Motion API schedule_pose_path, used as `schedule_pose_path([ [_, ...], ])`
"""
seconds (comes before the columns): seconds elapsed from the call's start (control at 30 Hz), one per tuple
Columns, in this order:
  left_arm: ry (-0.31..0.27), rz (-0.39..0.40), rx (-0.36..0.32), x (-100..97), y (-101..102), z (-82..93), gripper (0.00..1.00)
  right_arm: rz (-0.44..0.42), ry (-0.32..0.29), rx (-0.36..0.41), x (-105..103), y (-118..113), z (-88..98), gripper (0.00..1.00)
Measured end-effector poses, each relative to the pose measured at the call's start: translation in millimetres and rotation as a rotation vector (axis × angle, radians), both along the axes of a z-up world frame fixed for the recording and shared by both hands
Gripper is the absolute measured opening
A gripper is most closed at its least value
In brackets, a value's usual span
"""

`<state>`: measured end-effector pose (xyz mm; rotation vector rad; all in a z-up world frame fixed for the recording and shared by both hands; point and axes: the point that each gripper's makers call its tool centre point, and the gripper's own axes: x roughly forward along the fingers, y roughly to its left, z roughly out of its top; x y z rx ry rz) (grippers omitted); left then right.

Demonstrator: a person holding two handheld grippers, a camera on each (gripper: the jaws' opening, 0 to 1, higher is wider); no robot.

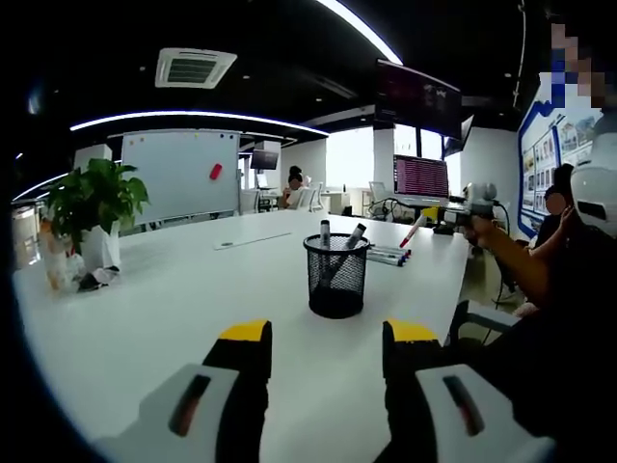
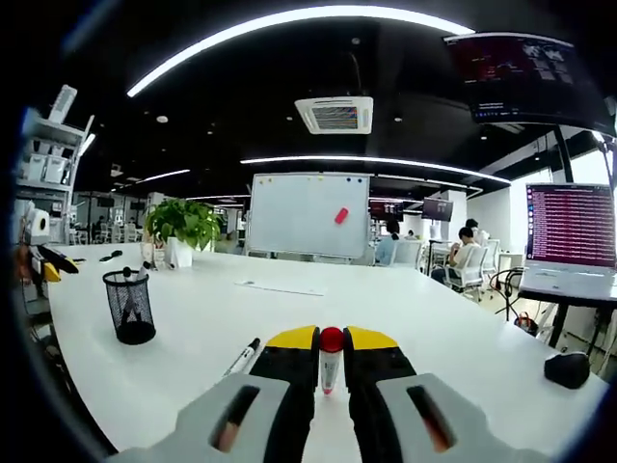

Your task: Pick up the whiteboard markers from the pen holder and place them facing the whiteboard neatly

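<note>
The desk [image 1: 174,309] lies bare and white between the holder [image 1: 336,277] and its far edge, where the whiteboard [image 2: 307,214] stands beyond. The holder sits toward the desk's right edge in the left gripper view, two markers [image 1: 353,237] upright in it. More markers [image 1: 389,257] lie just behind it. The left gripper [image 1: 325,349] is released, jaws wide, touching nothing. The right gripper [image 2: 331,355] is clenched on a red-capped marker [image 2: 331,359]; a black marker [image 2: 242,356] lies just beside its left jaw.
</note>
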<state>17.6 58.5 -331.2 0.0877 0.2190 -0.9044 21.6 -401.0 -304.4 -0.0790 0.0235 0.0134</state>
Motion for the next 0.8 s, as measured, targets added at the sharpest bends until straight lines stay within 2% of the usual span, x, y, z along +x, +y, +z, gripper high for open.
schedule_pose_path([
  [0.8, 0.0, -0.004, 0.029, -0.7, 0, -4.5, 0.46, -0.007, 0.072, 0.017, 6, -3, -13.6, 0.13],
])
